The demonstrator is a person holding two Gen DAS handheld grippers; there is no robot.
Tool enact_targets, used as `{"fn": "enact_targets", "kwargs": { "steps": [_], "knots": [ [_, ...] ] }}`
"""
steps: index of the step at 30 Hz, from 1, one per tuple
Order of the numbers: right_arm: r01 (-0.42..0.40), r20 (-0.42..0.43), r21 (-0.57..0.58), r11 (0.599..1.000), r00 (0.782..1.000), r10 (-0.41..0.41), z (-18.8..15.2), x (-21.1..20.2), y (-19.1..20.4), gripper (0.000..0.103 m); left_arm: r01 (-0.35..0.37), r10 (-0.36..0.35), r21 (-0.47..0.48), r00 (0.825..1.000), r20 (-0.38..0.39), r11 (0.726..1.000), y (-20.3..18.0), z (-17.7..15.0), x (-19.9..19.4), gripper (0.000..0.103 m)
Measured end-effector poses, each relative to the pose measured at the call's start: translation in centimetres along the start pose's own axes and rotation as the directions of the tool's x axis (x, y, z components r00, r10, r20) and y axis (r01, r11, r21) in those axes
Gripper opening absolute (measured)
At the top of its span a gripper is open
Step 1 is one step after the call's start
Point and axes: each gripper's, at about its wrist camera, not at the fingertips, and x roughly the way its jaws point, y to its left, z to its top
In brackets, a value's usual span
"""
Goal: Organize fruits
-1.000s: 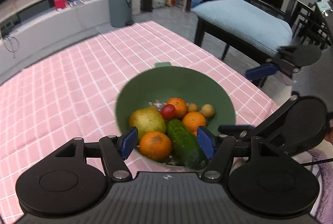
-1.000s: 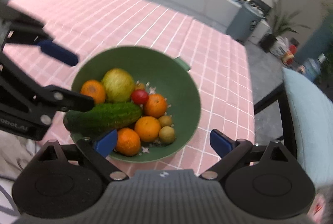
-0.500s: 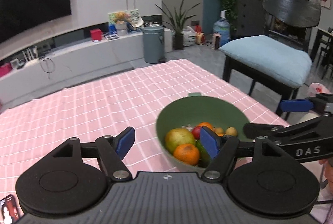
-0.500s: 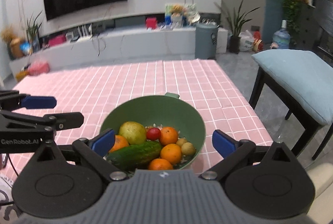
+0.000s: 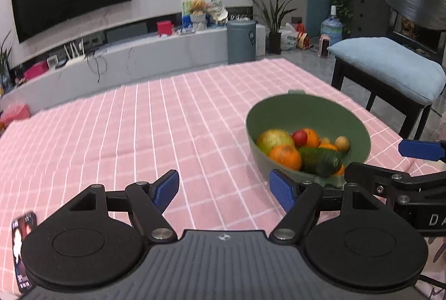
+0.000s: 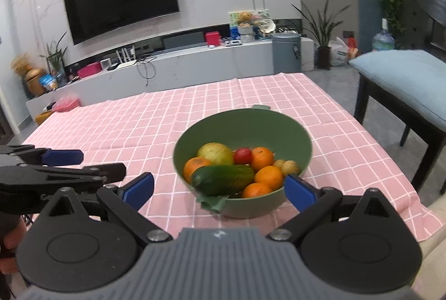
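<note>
A green bowl stands on the pink checked tablecloth near the table's front right corner. It holds a cucumber, several oranges, a yellow-green pear, a small red tomato and small brown fruits. My right gripper is open and empty, just in front of the bowl. My left gripper is open and empty over bare cloth, left of the bowl.
A dark chair with a blue cushion stands right of the table. A phone lies at the near left table edge. A TV console and grey bin stand beyond the far edge.
Both grippers have pulled back and tilted up from above the bowl to a low, level view. The left one has shifted left, off the bowl. Both stay open.
</note>
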Motion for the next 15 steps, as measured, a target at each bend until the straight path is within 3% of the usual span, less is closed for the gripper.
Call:
{"fn": "enact_targets", "kwargs": {
  "steps": [15],
  "knots": [
    [-0.013, 0.000, -0.011, 1.000, 1.000, 0.013, -0.87, 0.51, -0.27, 0.096, -0.022, 0.021, -0.034, 0.999, -0.039, 0.999, 0.26, -0.84, 0.31, 0.087]
  ]
}}
